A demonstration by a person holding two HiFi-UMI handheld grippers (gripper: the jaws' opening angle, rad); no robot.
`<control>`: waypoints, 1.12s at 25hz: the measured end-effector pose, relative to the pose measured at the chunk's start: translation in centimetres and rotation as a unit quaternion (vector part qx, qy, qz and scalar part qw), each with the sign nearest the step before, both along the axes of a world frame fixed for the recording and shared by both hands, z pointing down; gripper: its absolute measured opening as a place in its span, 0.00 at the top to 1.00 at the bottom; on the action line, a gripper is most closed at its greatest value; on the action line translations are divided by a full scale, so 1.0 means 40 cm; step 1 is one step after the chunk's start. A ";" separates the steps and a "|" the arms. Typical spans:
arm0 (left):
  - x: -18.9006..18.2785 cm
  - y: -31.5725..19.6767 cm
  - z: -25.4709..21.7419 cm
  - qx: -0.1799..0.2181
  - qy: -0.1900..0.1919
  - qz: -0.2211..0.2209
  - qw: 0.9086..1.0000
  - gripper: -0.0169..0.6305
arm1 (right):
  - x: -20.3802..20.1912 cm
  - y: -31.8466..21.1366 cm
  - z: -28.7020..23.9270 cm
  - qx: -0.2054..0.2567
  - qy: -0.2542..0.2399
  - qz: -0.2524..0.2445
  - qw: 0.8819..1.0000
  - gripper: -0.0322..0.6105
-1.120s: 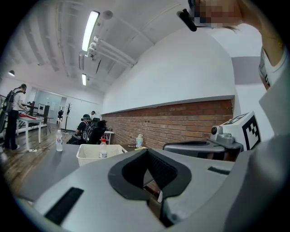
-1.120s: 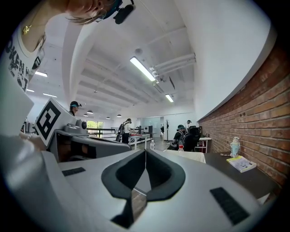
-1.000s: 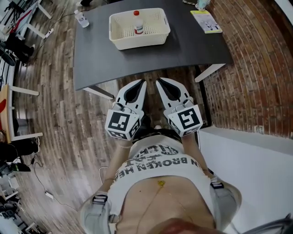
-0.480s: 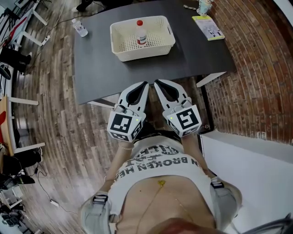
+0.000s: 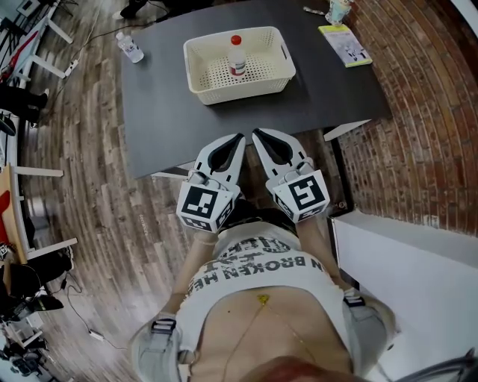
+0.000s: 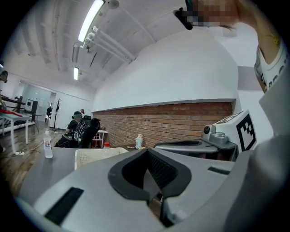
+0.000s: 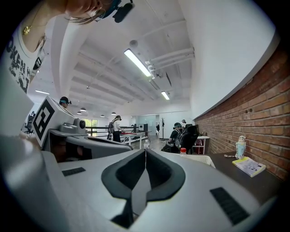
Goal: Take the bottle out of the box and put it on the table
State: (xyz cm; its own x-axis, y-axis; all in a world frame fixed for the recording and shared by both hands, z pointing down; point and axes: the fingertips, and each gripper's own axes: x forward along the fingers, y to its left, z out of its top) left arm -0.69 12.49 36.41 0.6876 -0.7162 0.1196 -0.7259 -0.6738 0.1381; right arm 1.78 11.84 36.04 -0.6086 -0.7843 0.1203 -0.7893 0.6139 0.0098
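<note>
A clear bottle with a red cap stands upright in a cream perforated basket on the dark grey table. In the left gripper view the basket and the bottle's red cap show beyond the jaws; the right gripper view shows the cap too. My left gripper and right gripper are held side by side at the table's near edge, well short of the basket. Both are shut with nothing between the jaws.
A second clear bottle stands at the table's far left corner. A yellow booklet and a small cup-like thing sit at the far right. A brick wall runs along the right. People sit at desks beyond the table.
Both grippers and I have come nearer to the table; the table and basket now sit lower in the head view. The jaws stay shut.
</note>
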 end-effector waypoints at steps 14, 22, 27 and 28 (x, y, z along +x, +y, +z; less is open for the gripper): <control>-0.041 -0.055 0.013 -0.016 0.018 0.021 0.999 0.96 | -0.046 -0.061 0.025 -0.016 -0.003 0.010 1.000 0.94; -0.015 -0.162 0.028 -0.020 0.016 0.018 1.000 0.96 | -0.043 -0.173 0.031 -0.020 -0.009 -0.023 0.999 0.94; 0.007 -0.271 0.021 -0.017 0.017 0.004 1.000 0.96 | -0.018 -0.278 0.013 -0.012 -0.006 -0.033 0.999 0.94; 0.013 -0.291 0.021 -0.018 0.017 0.002 1.000 0.96 | -0.011 -0.296 0.013 -0.012 -0.006 -0.034 0.999 0.94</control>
